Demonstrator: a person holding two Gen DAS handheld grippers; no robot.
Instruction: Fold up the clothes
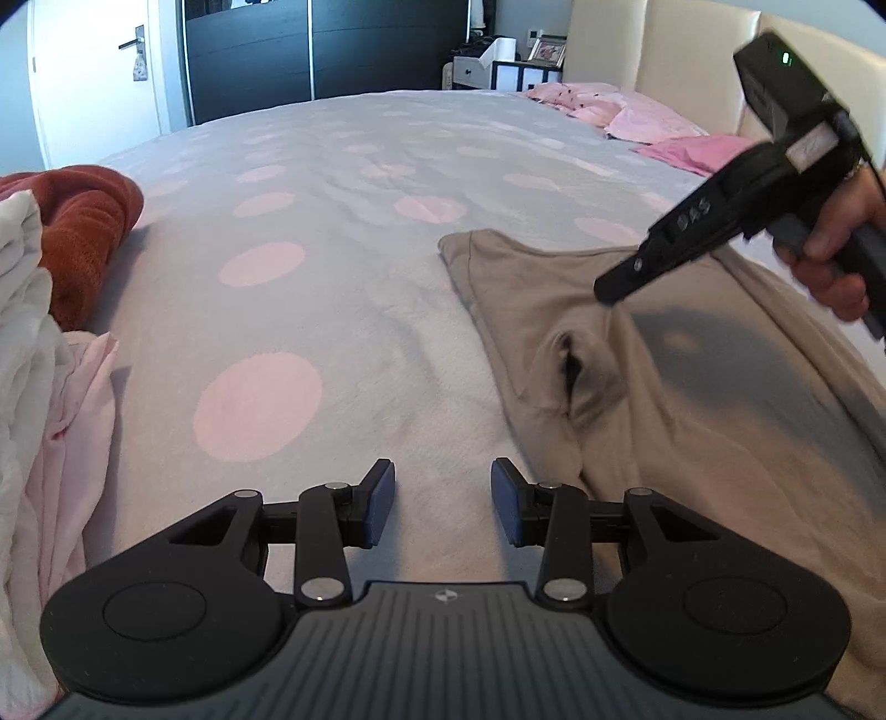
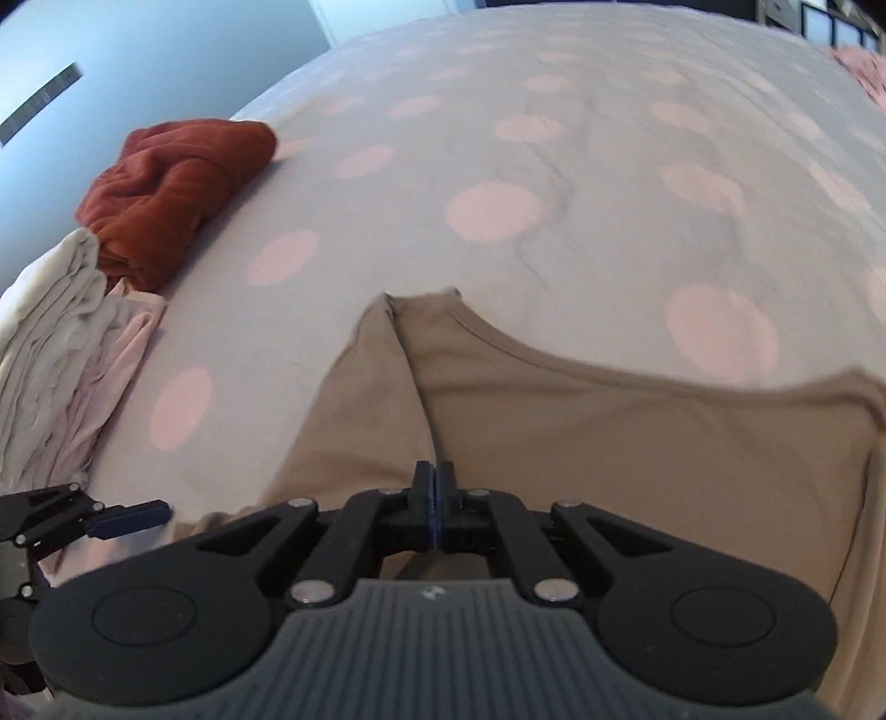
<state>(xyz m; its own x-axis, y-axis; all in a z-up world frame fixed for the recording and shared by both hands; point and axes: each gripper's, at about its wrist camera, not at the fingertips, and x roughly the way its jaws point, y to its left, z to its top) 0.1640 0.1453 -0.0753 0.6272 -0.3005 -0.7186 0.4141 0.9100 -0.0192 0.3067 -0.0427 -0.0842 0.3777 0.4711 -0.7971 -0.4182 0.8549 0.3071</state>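
A beige garment (image 1: 692, 415) (image 2: 609, 443) lies spread on the bed at the right, with a raised crease running along it. My right gripper (image 1: 606, 293) (image 2: 437, 476), held by a hand (image 1: 830, 260), points down at that crease. Its jaws are pressed together on a pinch of the beige fabric. My left gripper (image 1: 443, 498) hovers open over the bedspread just left of the garment's edge, with nothing between its pads. One blue pad (image 2: 127, 518) of it shows at the lower left of the right wrist view.
The bedspread (image 1: 332, 194) is grey with pink dots. A rust-red garment (image 1: 83, 221) (image 2: 177, 183) and a white and pale pink pile of cloth (image 1: 27, 360) (image 2: 66, 343) lie at the left edge. Pink pillows (image 1: 637, 116) rest against the cream headboard (image 1: 664, 50).
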